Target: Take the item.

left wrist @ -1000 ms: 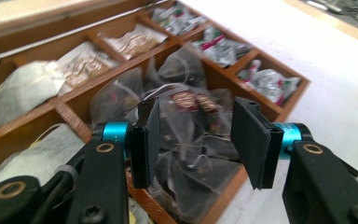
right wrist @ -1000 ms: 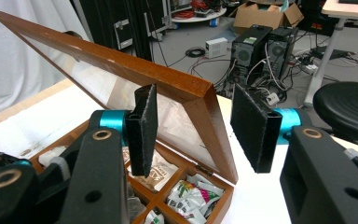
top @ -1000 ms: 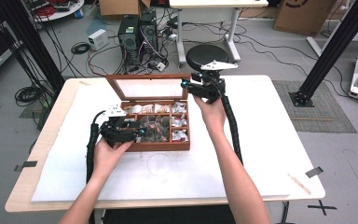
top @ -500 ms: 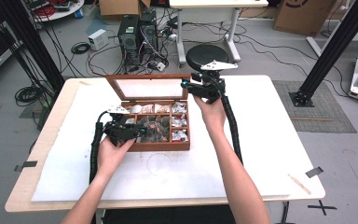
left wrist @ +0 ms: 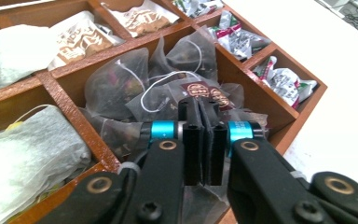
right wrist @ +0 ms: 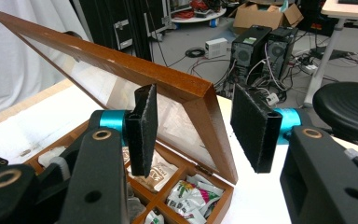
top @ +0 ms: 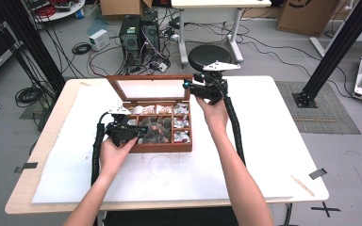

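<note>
Wooden tea box (top: 167,147) on white table (top: 264,141) | my left gripper (left wrist: 204,140) has just pinched shut on a tea bag (left wrist: 200,93) in the middle compartment | my right gripper (right wrist: 193,126) straddles the raised lid (right wrist: 121,70), jaws apart.

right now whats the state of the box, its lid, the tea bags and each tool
wooden box: open, compartments filled
glass lid: raised, tilted, its corner between the right tool's pads
dark tea bag: pinched in the middle compartment
left tool: jaws just closed on the dark tea bag
right tool: jaws apart, not pressing the lid
</note>
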Demonstrator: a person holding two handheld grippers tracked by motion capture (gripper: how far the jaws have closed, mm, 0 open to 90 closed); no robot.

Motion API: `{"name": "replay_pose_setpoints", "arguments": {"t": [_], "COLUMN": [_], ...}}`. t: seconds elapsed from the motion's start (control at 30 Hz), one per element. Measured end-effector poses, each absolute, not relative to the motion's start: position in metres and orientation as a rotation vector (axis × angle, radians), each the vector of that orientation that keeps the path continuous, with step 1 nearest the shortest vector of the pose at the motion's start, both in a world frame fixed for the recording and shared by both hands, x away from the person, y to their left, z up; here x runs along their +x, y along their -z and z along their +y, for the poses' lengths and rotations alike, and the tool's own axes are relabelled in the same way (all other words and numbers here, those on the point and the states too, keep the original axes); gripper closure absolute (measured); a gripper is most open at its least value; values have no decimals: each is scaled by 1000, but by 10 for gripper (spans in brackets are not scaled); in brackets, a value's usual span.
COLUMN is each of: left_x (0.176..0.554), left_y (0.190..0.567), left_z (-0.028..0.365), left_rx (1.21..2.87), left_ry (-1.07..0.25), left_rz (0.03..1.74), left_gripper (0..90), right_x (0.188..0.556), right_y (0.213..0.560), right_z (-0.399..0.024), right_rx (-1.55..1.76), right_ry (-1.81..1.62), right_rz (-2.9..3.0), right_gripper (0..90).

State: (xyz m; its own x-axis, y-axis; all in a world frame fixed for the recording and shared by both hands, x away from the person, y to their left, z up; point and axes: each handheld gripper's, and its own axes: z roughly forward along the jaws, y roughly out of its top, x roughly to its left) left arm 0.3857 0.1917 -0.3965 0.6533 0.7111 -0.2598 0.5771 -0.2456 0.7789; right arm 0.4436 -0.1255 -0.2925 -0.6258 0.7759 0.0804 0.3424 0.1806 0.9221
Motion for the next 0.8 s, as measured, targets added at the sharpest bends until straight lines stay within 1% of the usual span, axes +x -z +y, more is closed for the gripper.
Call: {"name": "replay_pose_setpoints", "arguments": {"t": [0.07,0.17,0.2,0.37,0.47,0.8], "left_x": [386,387,387,386,386,380], "left_y": [396,399,399,398,397,390], "left_z": [190,187,187,185,185,188], "left_rx": [1945,1965,1966,1964,1958,1927], "left_ry": [-187,-168,-164,-162,-175,-203], "left_rz": [1041,1061,1059,1031,1026,987], "left_gripper": [724,697,701,875,892,894], "right_x": [444,443,443,443,443,443], "right_y": [293,293,292,292,292,293], "right_z": [-125,-125,-125,-125,-125,-125], "right_rx": [1053,1053,1050,1049,1048,1050], "right_ry": [-1437,-1436,-1434,-1431,-1431,-1434], "right_rz": [2054,2052,2052,2052,2052,2051], "right_gripper": [522,522,522,523,522,523]}}
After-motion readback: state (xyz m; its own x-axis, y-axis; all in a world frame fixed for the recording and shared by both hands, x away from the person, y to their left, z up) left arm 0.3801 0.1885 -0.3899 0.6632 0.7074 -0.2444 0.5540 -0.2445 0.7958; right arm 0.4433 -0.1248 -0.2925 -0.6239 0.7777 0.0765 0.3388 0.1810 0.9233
